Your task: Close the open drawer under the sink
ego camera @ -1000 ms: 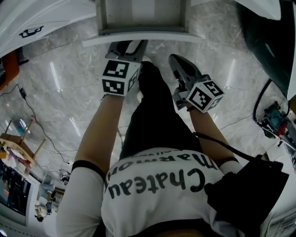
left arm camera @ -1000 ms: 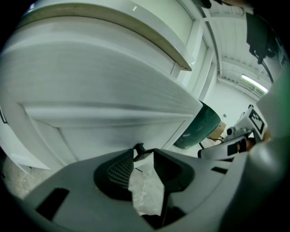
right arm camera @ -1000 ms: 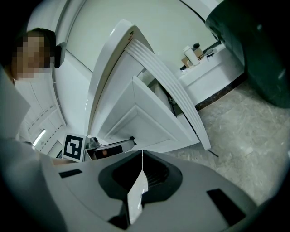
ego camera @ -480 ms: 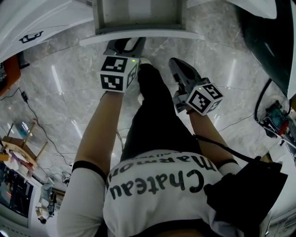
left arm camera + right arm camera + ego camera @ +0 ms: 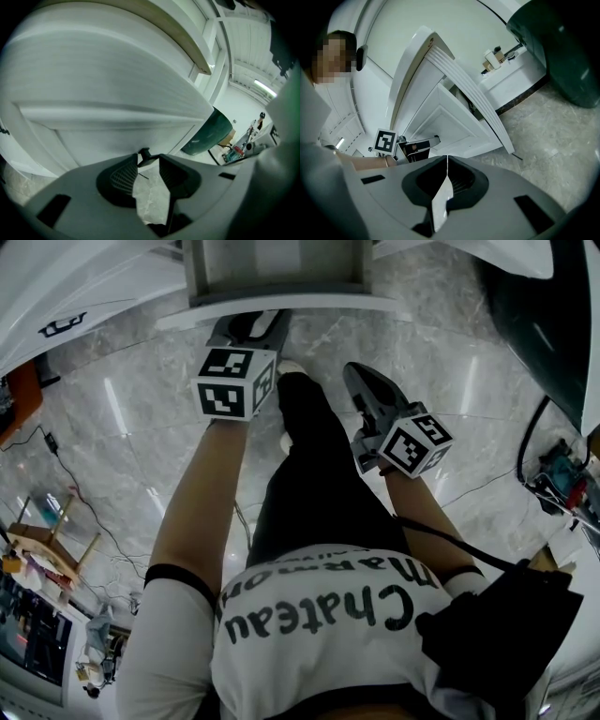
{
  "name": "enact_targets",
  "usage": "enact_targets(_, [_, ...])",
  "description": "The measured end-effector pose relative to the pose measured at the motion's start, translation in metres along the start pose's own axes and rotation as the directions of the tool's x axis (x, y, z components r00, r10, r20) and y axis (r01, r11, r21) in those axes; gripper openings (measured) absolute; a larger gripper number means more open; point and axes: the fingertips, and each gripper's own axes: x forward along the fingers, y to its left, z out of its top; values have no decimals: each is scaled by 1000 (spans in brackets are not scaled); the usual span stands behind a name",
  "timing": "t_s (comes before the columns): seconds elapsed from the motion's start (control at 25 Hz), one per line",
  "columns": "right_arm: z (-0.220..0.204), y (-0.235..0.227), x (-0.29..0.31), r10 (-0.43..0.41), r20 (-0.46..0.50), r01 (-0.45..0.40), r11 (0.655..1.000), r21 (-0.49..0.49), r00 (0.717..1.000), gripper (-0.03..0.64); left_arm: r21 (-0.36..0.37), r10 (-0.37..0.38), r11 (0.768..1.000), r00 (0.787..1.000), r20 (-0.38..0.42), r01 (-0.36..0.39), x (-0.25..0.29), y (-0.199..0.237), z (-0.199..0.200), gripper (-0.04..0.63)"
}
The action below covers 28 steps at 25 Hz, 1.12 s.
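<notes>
1. The drawer (image 5: 281,302) stands open at 12 o'clock in the head view, its white front facing the person.
2. The left gripper (image 5: 251,326) has its tips at the drawer front, left of centre. Its jaws stand slightly apart and clamp nothing. A small dark piece shows at the tips, and I cannot tell what it is.
3. The right gripper (image 5: 356,376) hangs at 1 o'clock over the floor (image 5: 450,362), clear of the drawer, with its jaws together and empty.
4. Judged risk: a push from the left side alone could skew the drawer on its runners and jam it part-way.
5. The front looks smooth, so the tips could slide off under a hard or slanted push.
6. A fast shove could slam the drawer or make it bounce open again.
7. The leg (image 5: 300,446) stands just below the front and could get in its way.
</notes>
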Motion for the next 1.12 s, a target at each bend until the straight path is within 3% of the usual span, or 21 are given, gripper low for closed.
enact_targets(1.12, [36, -10, 4, -15, 29, 15, 1000, 9, 999, 12, -82, 36, 996, 999, 36, -33, 23, 23, 42, 143])
